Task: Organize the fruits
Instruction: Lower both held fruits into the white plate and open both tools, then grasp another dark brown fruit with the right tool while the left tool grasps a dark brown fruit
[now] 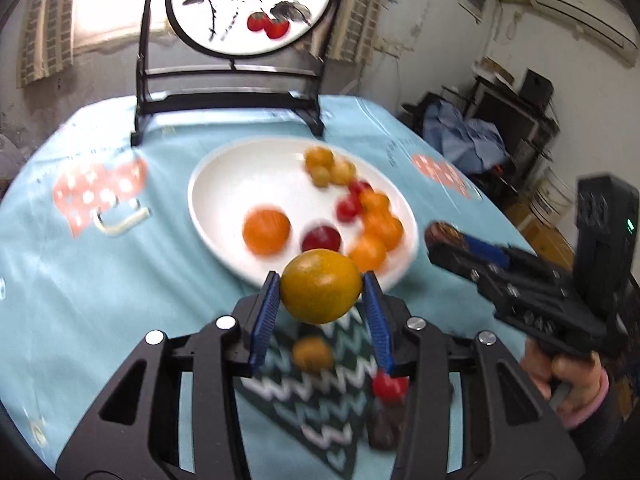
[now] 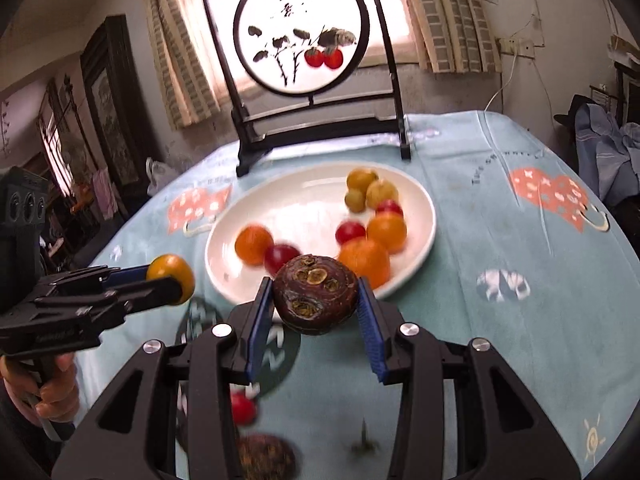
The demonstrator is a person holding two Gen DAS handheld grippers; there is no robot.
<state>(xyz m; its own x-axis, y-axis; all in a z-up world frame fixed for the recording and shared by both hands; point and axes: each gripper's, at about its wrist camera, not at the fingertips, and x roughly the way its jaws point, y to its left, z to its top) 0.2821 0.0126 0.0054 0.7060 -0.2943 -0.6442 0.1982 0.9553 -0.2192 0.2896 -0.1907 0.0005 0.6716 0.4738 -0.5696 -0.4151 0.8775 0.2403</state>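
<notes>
Between the blue fingers [image 1: 265, 316] of the left gripper [image 1: 320, 320] sits a yellow-orange fruit [image 1: 321, 286]. The fingers are closed partway and press on both sides of it, holding it up in the air. Just past the fingertips lies the white plate [image 1: 224, 184] on the blue tablecloth [image 1: 80, 280].

The right gripper [image 2: 314, 314] holds a dark brown round fruit [image 2: 315, 294] the same way, with a blue finger [image 2: 370, 336] touching each side. It also hangs just in front of the near edge of the plate.

On the plate there are many fruits. One orange [image 1: 266, 231] lies alone toward the left side, and a dark red fruit [image 1: 321, 239] is next to it. More oranges [image 1: 374, 232] and small red fruits [image 1: 349, 207] are bunched on the right side. At the far right of the plate are three small yellow fruits [image 1: 329, 166] close together.

Under the left fingers, on the table, is a dark zigzag mat [image 1: 316, 396]. A small orange fruit [image 1: 312, 354], a little red fruit [image 1: 390, 386] and a dark brown fruit [image 1: 384, 426] are on or by it, but they look blurry.

Far beyond the plate stands a black frame with a round painting [image 1: 250, 4].
</notes>
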